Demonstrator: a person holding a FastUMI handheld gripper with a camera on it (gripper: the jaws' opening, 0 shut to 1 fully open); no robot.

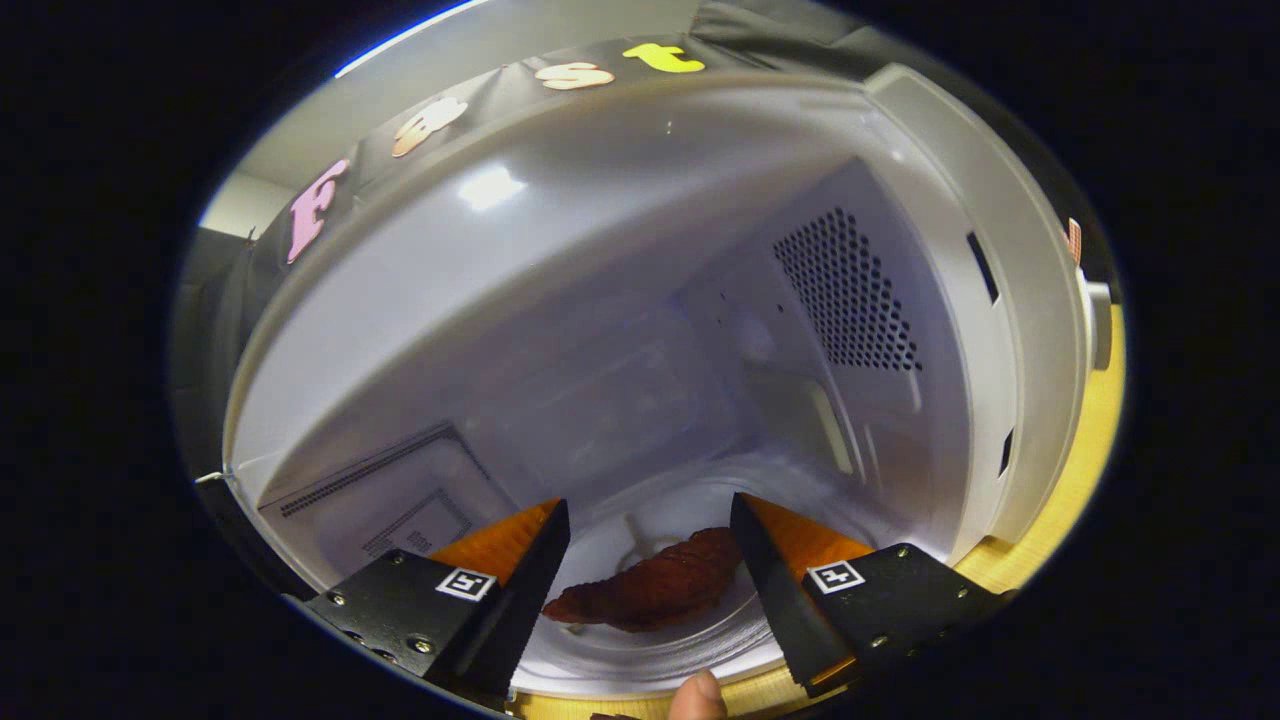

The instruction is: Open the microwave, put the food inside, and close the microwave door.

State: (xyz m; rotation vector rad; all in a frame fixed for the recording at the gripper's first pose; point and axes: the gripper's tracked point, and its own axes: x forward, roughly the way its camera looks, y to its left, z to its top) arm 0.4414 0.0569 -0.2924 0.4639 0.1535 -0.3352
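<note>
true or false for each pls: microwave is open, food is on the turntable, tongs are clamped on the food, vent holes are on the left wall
1. The white microwave stands open. True.
2. The reddish-brown piece of food lies on the round white turntable plate. True.
3. The tongs are clamped on the food. False: the fingers stand apart, open, with the food lying between and just beyond them.
4. The patch of small vent holes is on the cavity's left wall. False: it is on the right wall.
</note>
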